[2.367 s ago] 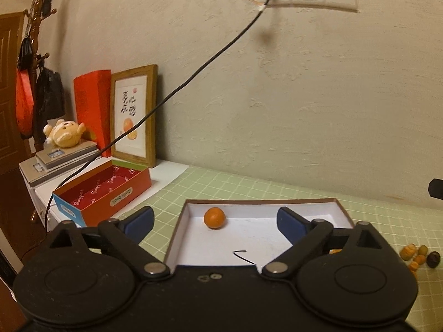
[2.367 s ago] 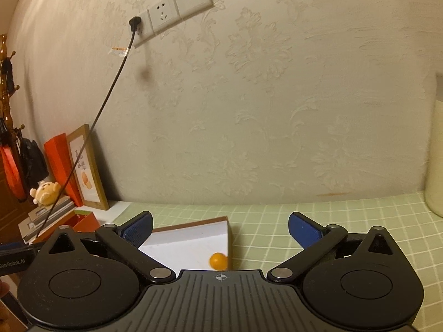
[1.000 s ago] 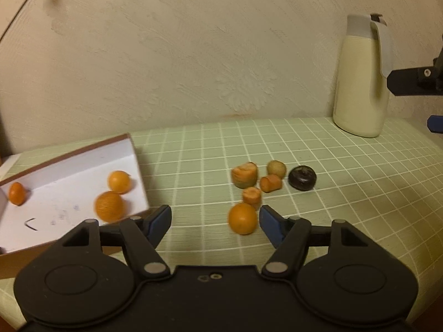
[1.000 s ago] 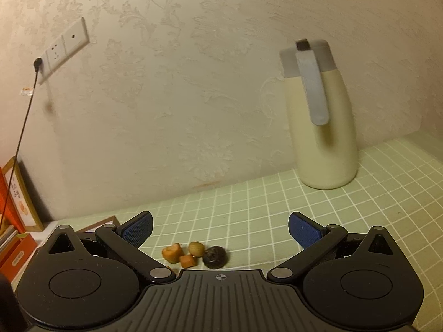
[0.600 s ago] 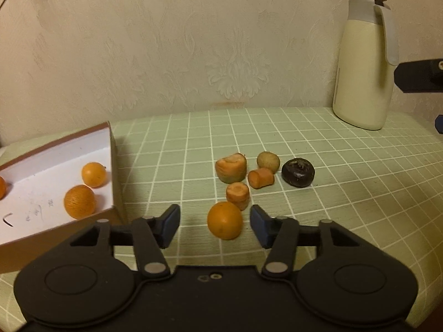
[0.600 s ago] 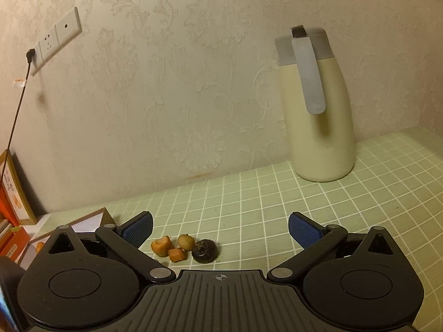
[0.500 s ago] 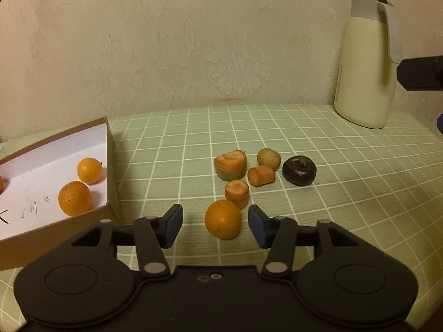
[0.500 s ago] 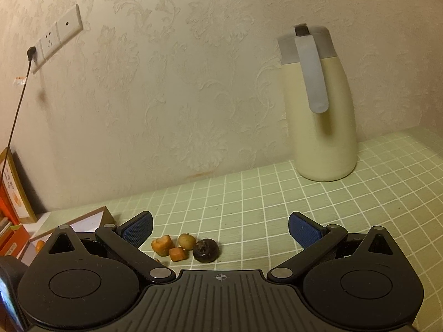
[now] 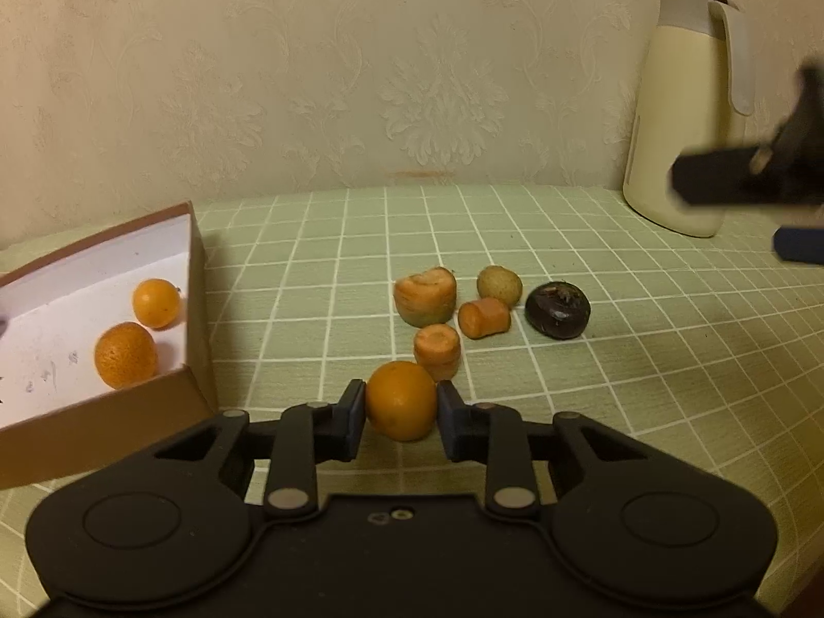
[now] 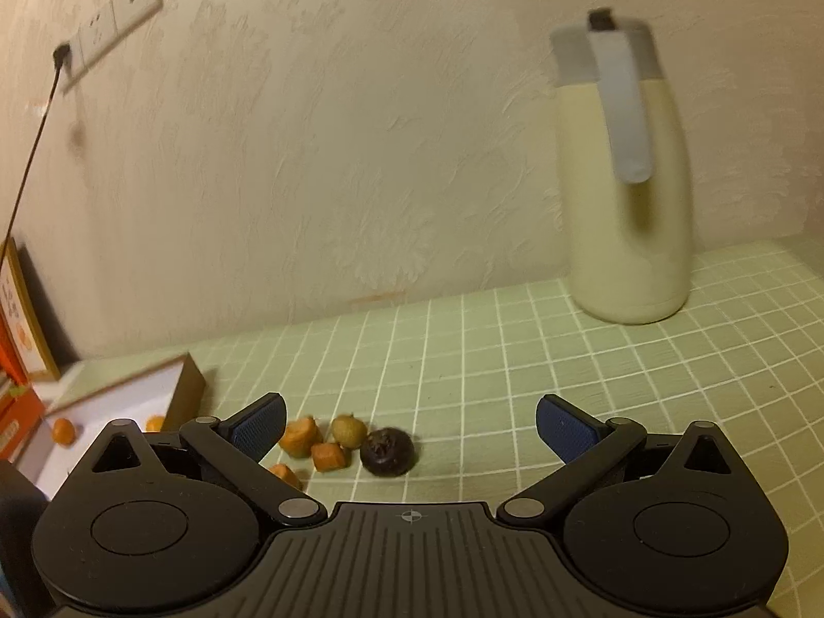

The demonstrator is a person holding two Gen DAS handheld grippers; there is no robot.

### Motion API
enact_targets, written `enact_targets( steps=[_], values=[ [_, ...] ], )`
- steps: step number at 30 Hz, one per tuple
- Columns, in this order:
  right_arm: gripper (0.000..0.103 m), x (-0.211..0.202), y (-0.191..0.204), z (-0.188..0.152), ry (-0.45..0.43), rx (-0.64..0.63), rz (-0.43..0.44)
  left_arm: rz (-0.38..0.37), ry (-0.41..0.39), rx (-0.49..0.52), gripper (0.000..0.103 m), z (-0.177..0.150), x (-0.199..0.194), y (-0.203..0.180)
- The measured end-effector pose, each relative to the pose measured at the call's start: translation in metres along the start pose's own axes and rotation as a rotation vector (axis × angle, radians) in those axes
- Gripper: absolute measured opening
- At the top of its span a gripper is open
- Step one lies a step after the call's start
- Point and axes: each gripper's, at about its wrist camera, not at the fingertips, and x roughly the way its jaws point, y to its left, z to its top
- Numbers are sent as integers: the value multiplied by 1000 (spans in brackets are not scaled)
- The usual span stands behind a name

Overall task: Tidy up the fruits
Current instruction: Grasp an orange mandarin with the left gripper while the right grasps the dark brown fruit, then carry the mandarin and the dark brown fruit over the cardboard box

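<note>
An orange (image 9: 400, 400) is gripped between the closing jaws of the L gripper (image 9: 400, 412), pads touching both sides, on the green checked cloth (image 9: 644, 360). At 9 o'clock, the white-lined box (image 9: 193, 268) w/ two small oranges (image 9: 125, 355) inside. At 12, carrot pieces (image 9: 425, 296) & a dark fruit (image 9: 557, 308). R gripper (image 10: 409, 425) is held wide, w/ nothing between the fingers. At 2, a cream jug (image 9: 685, 118).

No legible text, brand or number anywhere. Only dark, blurred marks on the framed picture (image 10: 15, 309) at far left, too smeared to read, and faint scribbles on the white floor of the cardboard box (image 9: 51, 376), not decipherable either.
</note>
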Motion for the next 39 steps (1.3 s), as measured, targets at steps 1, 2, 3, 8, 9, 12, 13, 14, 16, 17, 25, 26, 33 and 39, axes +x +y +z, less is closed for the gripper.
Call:
enact_targets(
  steps=[1,2,3,8,9,12,13,14,16,17,25,26,33,39],
  values=[
    [103,4,1,-2,9,-8,-3,1,-4,-4,19,1,-2,2],
    [103,8,3,-5,17,-13,-5,4,-8,-5,19,1,-4,3],
    [103,12,4,-6,33,-14,-3,12,-12,-4,19,2,-6,4],
    [83,33,11,-12,94,-25,14,26,-23,-11,19,4,-11,10],
    [83,37,11,-14,105,-17,14,28,-27,-11,19,4,-12,11],
    [78,46,11,-15,122,-8,20,31,-34,-13,19,6,-15,14],
    [76,50,12,-15,129,-12,20,31,-37,-16,19,6,-17,16],
    [71,54,13,-15,136,-15,20,32,-41,-19,19,7,-18,17],
    [60,62,13,-16,153,-16,13,35,-49,-18,19,7,-20,19],
    [56,66,14,-16,161,-16,9,35,-52,-19,19,8,-21,20],
    [56,84,15,-17,186,-4,10,40,-67,-39,19,9,-31,31],
    [56,86,16,-17,184,-10,2,41,-68,-43,19,9,-32,32],
    [45,99,17,-18,202,-10,-16,47,-82,-55,19,10,-38,38],
    [45,108,18,-18,208,-13,-30,54,-86,-60,19,11,-43,44]
  ],
)
